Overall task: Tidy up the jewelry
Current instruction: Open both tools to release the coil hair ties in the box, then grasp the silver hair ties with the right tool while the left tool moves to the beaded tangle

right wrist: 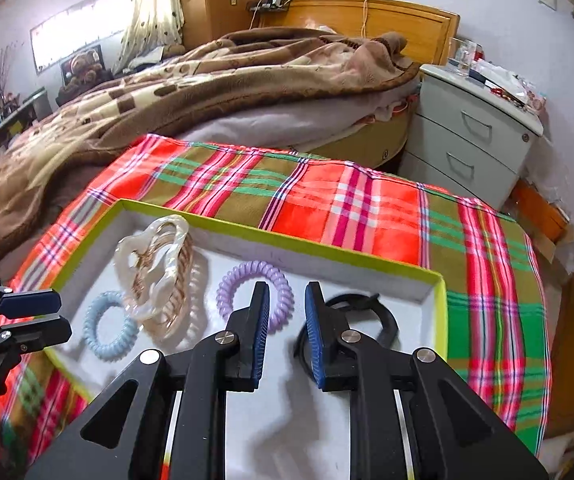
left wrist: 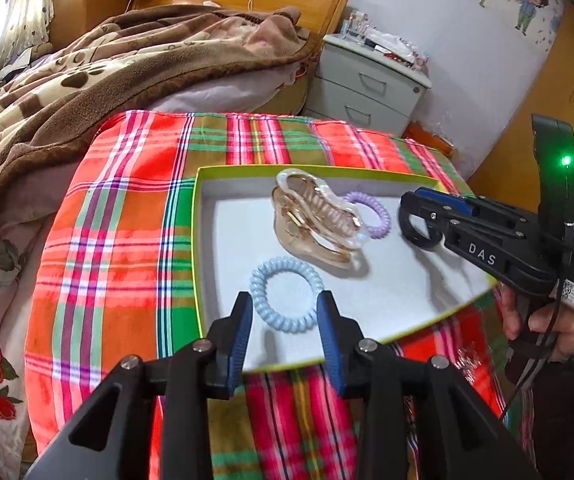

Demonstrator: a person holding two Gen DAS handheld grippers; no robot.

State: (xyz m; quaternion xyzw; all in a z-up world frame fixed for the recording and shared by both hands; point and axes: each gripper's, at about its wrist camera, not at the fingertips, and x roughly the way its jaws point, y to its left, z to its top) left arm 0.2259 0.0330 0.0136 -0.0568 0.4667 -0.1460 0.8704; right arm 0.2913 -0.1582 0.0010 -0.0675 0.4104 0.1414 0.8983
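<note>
A shallow white tray with a lime-green rim (left wrist: 197, 216) (right wrist: 327, 246) lies on a plaid cloth. In it are a clear and amber hair claw clip (left wrist: 315, 220) (right wrist: 155, 276), a light blue spiral hair tie (left wrist: 287, 294) (right wrist: 109, 330), a purple spiral hair tie (left wrist: 377, 216) (right wrist: 257, 274) and a black band (left wrist: 423, 236) (right wrist: 371, 312). My left gripper (left wrist: 287, 312) (right wrist: 33, 314) is open, its fingers on either side of the blue tie. My right gripper (right wrist: 285, 320) (left wrist: 423, 204) is open over the tray, the black band lying under and beside its right finger.
The plaid cloth (left wrist: 127, 220) (right wrist: 367, 200) covers a table. A bed with a brown blanket (left wrist: 67, 80) (right wrist: 167, 80) is behind it. A grey nightstand (left wrist: 367, 84) (right wrist: 475, 132) with clutter stands at the back right. A wooden wardrobe (left wrist: 559, 100) is on the right.
</note>
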